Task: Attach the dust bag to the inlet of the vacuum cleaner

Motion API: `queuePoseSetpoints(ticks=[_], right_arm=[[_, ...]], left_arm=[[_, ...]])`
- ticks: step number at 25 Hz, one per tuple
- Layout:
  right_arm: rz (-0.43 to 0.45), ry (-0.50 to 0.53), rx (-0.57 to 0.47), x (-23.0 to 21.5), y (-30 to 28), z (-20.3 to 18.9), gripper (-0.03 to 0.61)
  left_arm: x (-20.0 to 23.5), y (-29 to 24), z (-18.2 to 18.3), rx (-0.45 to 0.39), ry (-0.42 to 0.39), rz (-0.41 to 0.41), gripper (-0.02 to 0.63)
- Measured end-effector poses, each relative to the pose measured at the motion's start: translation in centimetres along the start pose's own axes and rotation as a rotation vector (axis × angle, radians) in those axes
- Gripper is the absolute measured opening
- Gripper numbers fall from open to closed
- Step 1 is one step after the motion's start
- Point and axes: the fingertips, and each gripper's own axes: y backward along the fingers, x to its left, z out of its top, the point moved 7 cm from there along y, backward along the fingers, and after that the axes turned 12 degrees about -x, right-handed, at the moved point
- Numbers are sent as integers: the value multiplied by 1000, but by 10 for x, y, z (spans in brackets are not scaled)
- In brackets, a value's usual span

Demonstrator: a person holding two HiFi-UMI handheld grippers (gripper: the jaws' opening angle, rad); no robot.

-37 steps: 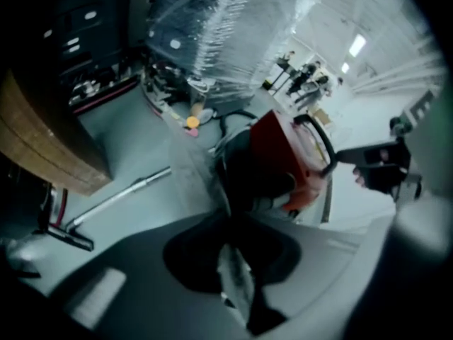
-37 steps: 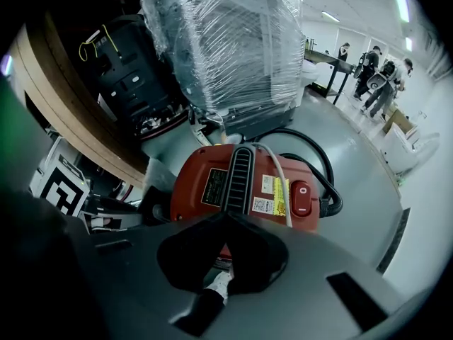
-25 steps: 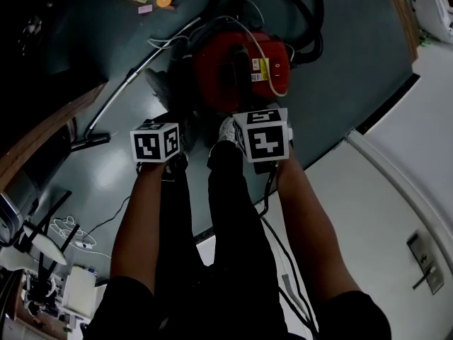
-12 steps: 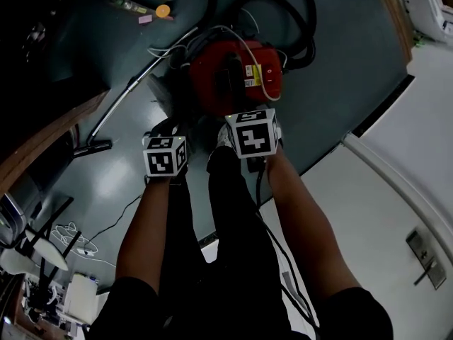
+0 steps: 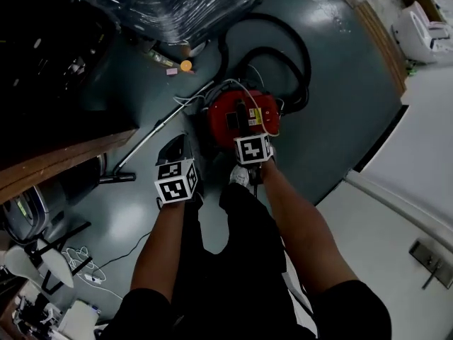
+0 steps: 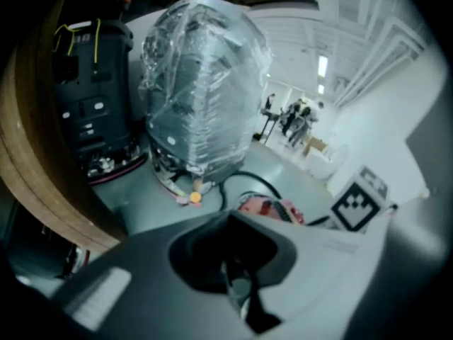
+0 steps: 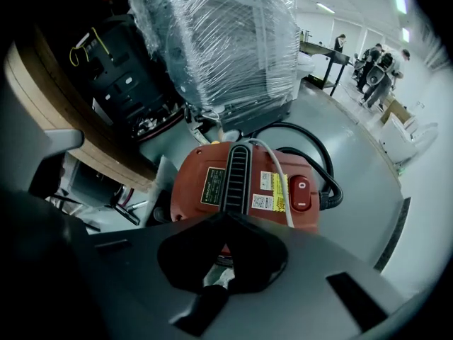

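A person (image 5: 233, 261) is seen from above, standing on a grey-green floor (image 5: 340, 105) with a gripper held in each hand. The red vacuum cleaner (image 5: 237, 115) is set on the floor just past the person's white shoe (image 5: 239, 176), well out from the curved wooden edge of the desk (image 5: 56, 163) at the left. Its black hose (image 5: 301, 55) is looped behind it, and a white cord (image 7: 279, 172) is draped over its top beside the red switch (image 7: 300, 184). The right gripper (image 5: 252, 142) is held over the near end of the vacuum cleaner. Its fingers (image 7: 201, 304) are drawn narrow, and nothing is gripped. The left gripper (image 5: 182, 167) is held nearer the desk edge, above a flat grey piece (image 5: 172, 147) that lies just beside the vacuum cleaner's left side (whether this is the dust bag cannot be told). Its fingers (image 6: 260, 314) are closed to a thin slit and are likewise empty. A metal wand (image 5: 152, 134) is laid from the vacuum cleaner toward the desk edge. Beyond the vacuum cleaner a plastic-wrapped stack (image 5: 177, 2) is seen, with a small orange disc (image 5: 186, 66) on the floor near its foot.
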Motion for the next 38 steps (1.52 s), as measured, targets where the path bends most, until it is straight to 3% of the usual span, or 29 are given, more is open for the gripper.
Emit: queuePoseSetpoints(ticks=[4,11,16,22,30,34,38], right_arm=[[-42,-59,-99,-1,40,2,-2],[-13,-146,-376,17,189,63,-2],[-14,-125,-675,24,306,159,-2],[-47,-123,-951,29,435,216,-2],[-93,-52,-1195,46,550,270,-2],[-100,-15,-1237,62,569,277,-2],[-90,-18,-1242,72,562,283,-2]], left_arm=[[-17,38,56,-35,-10,11,-2],[-72,129,151,-66,-5,11,-2],[-113,154,258,-226,-49,-82,-2],[-166,194,349,-379,-144,-183,-2],[-202,243,426,-492,-289,-289,-2],[-200,265,447,-550,-304,-282,0],[-184,263,447,-549,-317,-260,0]])
